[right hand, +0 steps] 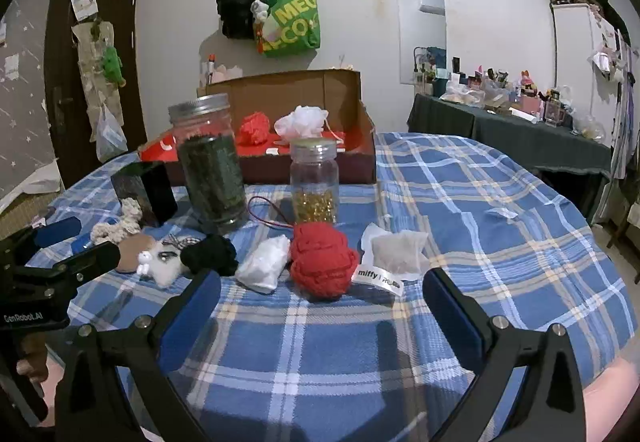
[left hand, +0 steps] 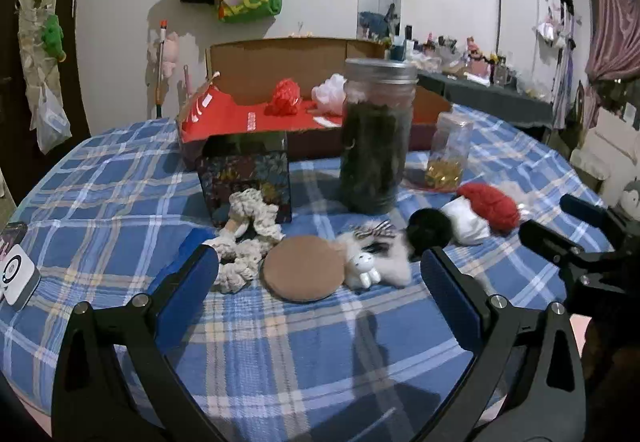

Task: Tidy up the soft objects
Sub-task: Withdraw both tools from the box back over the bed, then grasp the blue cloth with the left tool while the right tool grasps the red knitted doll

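On the table [right hand: 500,202], soft items lie in a row before the cardboard box [right hand: 352,158]. Both the left gripper [left hand: 320,274] and right gripper [right hand: 322,292] are wide open and empty. Centre the right gripper on the red knit ball [right hand: 322,262]; close gently, avoiding the white pouch [right hand: 264,262] beside it.

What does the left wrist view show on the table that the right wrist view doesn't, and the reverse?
Only the left wrist view: the white gadget at the table's left edge, and the floral side of the dark box.

Only the right wrist view: the miffy pouch right of the red knit ball, and a red cord by the jars.

Both: tall jar, small jar, cardboard box, brown pad, both grippers open.
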`<state>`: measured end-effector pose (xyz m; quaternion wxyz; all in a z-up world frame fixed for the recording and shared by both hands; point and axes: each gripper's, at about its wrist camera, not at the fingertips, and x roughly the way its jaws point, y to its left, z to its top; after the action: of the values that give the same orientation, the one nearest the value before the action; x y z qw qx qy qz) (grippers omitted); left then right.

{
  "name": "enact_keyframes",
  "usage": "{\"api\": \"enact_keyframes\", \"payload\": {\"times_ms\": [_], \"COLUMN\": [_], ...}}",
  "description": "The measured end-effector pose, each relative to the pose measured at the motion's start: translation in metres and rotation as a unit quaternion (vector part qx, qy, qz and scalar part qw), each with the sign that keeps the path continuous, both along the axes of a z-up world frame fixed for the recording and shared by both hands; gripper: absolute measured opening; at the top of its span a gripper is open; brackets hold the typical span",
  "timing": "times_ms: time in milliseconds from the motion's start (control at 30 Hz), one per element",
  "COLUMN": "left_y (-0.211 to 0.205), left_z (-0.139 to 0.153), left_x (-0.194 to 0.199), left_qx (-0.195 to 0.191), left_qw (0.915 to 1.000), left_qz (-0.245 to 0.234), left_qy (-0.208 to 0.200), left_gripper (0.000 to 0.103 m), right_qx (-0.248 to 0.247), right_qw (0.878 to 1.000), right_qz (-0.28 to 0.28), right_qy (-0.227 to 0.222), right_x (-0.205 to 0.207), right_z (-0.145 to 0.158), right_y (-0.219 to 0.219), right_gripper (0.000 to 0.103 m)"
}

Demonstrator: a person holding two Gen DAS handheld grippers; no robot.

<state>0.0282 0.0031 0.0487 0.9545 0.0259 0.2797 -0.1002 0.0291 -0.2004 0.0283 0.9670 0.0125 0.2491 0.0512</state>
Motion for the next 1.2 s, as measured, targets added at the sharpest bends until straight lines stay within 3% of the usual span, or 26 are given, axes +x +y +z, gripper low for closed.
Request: {"api": "enact_keyframes", "payload": {"times_ms": [400,667,800,933,1067,1133,1200], "left_y": [0.037,0.049,0.054,0.054,0.054,0.054,0.055], "left_z": [0.002,-0.004,-0.005,-0.011,-0.017,-0.019,-0.019], "left_x": [0.028,0.051,0.061,0.072,0.081,0.084,0.083], "left_qx": [0.025,0.048,0.051,0.067,0.058,0.042,0.024], "left_qw": [0.9988,0.9962,0.9955,0.9932,0.9908,0.9895,0.9882], "left_qz": [0.02,0.005,-0.001,-0.015,-0.034,-0.053,-0.072], "left_qy": [0.037,0.073,0.08,0.094,0.118,0.127,0.133], "left_gripper": [0.103,0.102,0.102,0.091,0.086,0.064,0.054], "right_qx": [-0.007,-0.005,-0.014,-0.017,-0.034,-0.037,-0.038], "right_qw": [0.999,0.998,0.996,0.994,0.992,0.99,0.989], "right_qz": [0.007,0.026,0.033,0.044,0.059,0.073,0.087], "right_qy": [0.031,0.06,0.079,0.094,0.108,0.114,0.115], "right_x": [0.023,0.047,0.061,0.07,0.078,0.079,0.077], "right_z": [-0.003,-0.003,-0.005,-0.008,-0.013,-0.016,-0.017], "right_y": [-0.008,-0.014,-0.016,-0.015,-0.007,-0.004,0.0], "right_gripper": [0.103,0.103,0.093,0.079,0.069,0.05,0.045]}}
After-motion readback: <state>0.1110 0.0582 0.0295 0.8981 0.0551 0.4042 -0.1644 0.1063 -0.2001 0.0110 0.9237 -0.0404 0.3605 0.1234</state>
